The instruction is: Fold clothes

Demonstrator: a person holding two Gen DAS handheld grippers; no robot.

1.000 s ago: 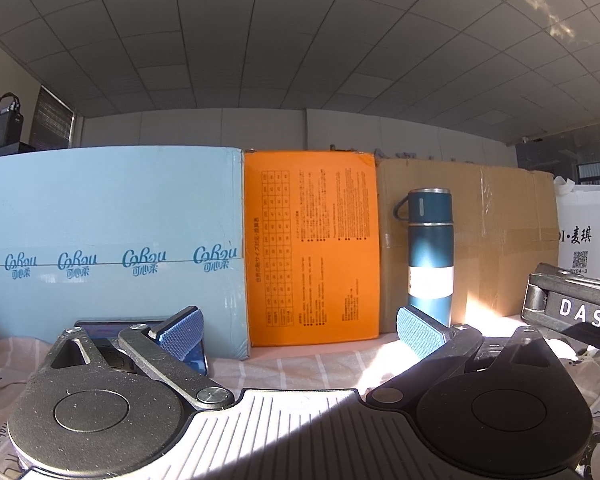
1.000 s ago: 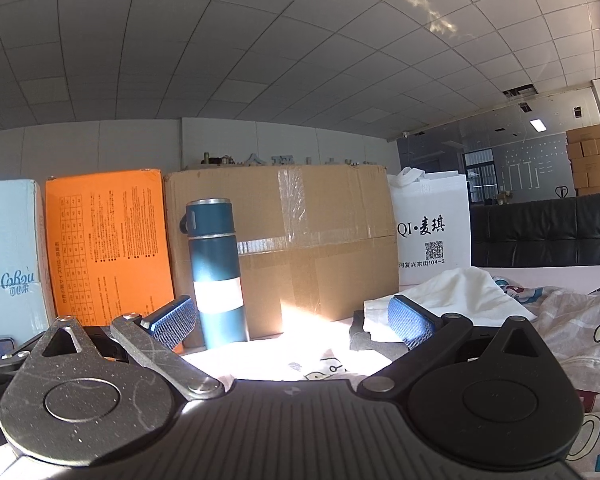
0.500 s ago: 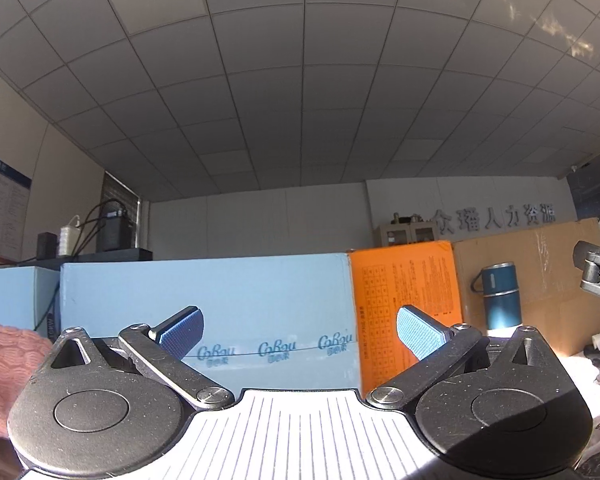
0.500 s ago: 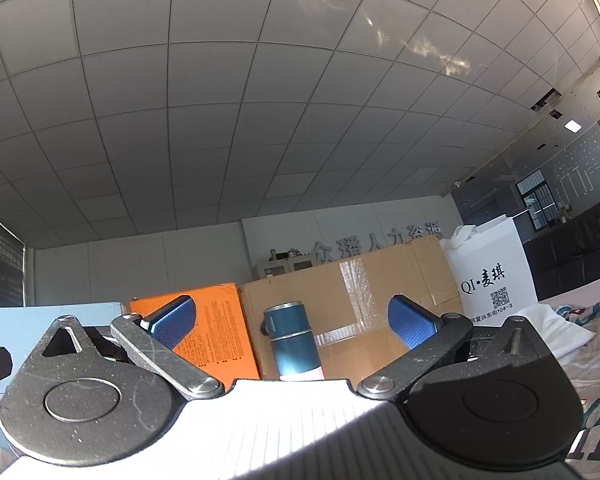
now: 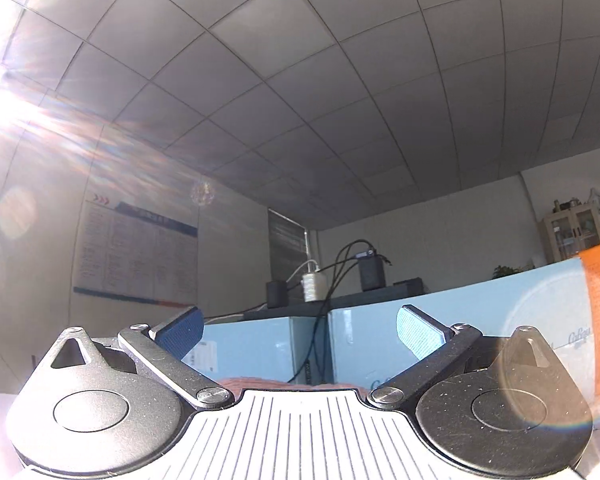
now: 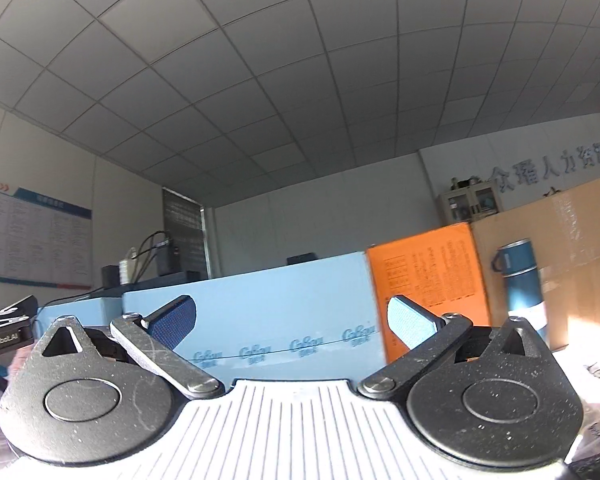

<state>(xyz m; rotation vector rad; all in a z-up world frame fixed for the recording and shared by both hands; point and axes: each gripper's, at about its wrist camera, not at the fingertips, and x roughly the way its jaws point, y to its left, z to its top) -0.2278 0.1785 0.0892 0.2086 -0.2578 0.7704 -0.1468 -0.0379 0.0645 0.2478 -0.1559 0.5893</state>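
A: Item one, left gripper (image 5: 298,330). Condition?

B: Jaws spread wide, nothing between the blue pads (image 5: 418,332). It is tilted up toward the ceiling (image 5: 300,100), with light blue boxes (image 5: 480,312) ahead and a sliver of pink knit cloth (image 5: 288,383) showing just over its body.

A: Item two, right gripper (image 6: 290,326).

B: Also released and empty. Faces a light blue box (image 6: 280,304), an orange box (image 6: 428,280), a brown carton (image 6: 572,248) and a blue flask (image 6: 520,276) standing in front of the carton. The left gripper's body shows at its left edge.

A: Item three, the clothes.

B: Barely in view. The pink knit cloth lies low beneath the left gripper; a strip of pale printed fabric (image 6: 592,368) sits at the right view's lower right edge. No white garment can be found here.

A: Handling advice for the step in hand?

B: Judged as a reach for a garment. Tip both grippers back down until the fabric fills the view, keep the jaws wide, take one edge or corner cleanly, one layer only.

A: Change against the earlier entries?

B: One second ago both looked level at the boxes and flask, with a white garment near the right. Both have since pitched upward and swung left; jaws unchanged.
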